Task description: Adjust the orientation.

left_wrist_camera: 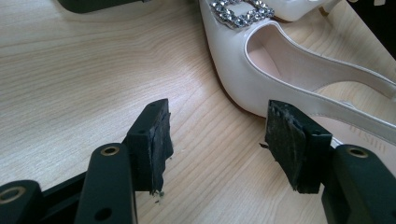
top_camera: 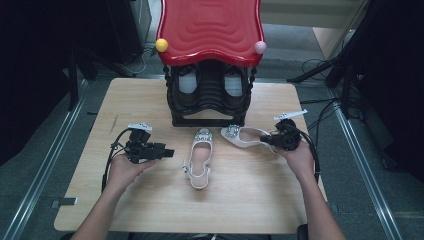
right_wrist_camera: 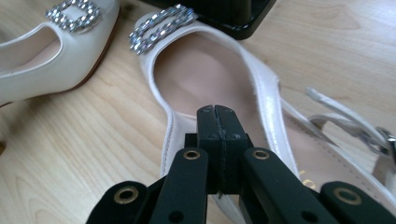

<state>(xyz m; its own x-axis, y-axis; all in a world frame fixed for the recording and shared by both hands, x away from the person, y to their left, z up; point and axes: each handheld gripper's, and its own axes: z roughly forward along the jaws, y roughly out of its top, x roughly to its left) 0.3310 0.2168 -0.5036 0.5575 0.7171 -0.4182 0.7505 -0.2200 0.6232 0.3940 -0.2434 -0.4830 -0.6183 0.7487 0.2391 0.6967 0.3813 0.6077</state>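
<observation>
Left gripper (left_wrist_camera: pixel 217 144): jaws apart, empty, low over bare wood just beside the near shoe (top_camera: pixel 200 157), seemingly lined up to take its side
Right gripper (right_wrist_camera: pixel 218 140): jaws pressed together over the far shoe (right_wrist_camera: pixel 210 79); whether they pinch its rim, I cannot tell
Shoes: mid-tabletop (top_camera: pixel 125 100), toes toward the rack (top_camera: pixel 210 95) at the far edge; probably bound for it

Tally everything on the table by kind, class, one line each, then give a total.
Cream slingback shoes with jewelled buckles: 2
Black shoe rack with red top: 1
Hand-held grippers: 2 (left gripper, right gripper)
Total: 5
</observation>
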